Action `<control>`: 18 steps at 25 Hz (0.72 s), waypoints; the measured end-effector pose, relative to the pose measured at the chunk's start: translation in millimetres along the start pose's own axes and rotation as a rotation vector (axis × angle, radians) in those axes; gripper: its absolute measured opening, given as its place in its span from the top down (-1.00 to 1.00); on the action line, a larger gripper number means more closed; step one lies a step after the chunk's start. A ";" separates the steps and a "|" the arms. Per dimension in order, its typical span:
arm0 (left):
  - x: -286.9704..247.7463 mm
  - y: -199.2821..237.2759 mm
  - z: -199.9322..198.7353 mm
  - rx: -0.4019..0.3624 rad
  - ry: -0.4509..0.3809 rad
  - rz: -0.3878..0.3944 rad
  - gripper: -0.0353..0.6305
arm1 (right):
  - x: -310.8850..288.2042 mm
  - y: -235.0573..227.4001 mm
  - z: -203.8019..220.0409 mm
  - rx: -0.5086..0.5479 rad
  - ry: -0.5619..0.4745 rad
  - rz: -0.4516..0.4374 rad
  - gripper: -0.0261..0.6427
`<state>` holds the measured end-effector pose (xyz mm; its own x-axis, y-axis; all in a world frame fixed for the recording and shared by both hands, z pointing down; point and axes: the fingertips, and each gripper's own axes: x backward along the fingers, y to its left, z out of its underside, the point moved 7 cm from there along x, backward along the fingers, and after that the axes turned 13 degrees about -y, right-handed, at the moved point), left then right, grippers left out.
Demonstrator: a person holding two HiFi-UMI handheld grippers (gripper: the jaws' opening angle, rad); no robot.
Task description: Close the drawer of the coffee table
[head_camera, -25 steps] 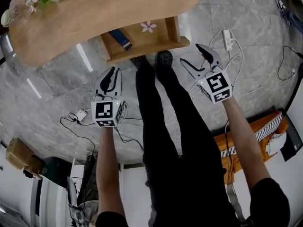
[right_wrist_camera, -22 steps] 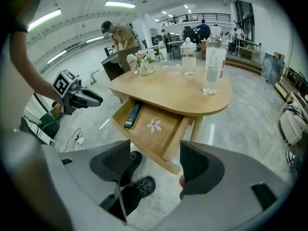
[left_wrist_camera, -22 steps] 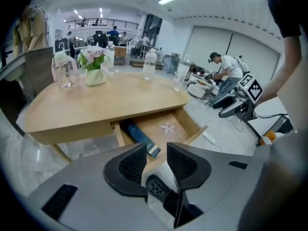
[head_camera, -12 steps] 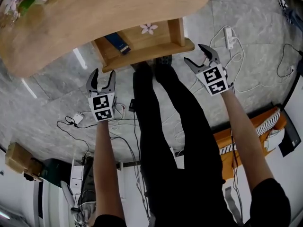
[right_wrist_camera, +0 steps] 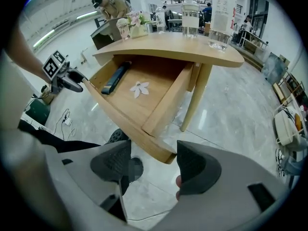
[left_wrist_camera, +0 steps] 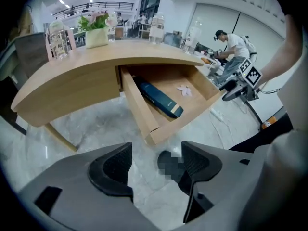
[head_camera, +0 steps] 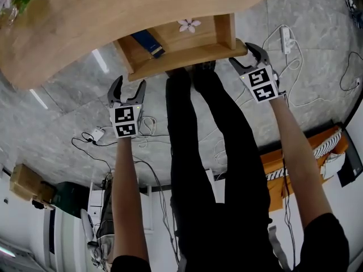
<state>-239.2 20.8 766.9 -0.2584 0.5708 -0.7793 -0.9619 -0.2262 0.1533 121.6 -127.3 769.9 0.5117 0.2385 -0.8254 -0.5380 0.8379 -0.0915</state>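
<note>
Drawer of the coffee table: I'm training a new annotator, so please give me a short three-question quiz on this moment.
1. True or false: the drawer is fully shut.
2. In the head view, the dark blue box lies on which side of the flower? A left, B right, C on top.
3. What wooden part shows between the open jaws of the right tool?
Key: 1 false; 2 A; 3 the drawer's front corner.
</note>
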 end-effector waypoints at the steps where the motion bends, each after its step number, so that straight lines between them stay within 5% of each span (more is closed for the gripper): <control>1: -3.1 0.2 1.6 0.003 -0.001 -0.004 -0.09 | -2.9 -0.5 -0.8 -0.005 -0.001 0.007 0.11; 10: -20.3 -6.6 -4.8 0.006 -0.036 -0.029 0.23 | -6.9 -3.0 -0.5 0.002 0.025 0.027 0.11; 18: -14.6 -8.4 -13.4 0.027 -0.027 -0.073 0.26 | -0.1 -4.1 -7.1 0.008 0.013 0.050 0.12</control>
<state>-226.1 3.8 768.9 -0.1890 0.6064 -0.7724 -0.9803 -0.1619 0.1128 119.0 -134.2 766.4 0.4753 0.2736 -0.8362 -0.5570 0.8292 -0.0453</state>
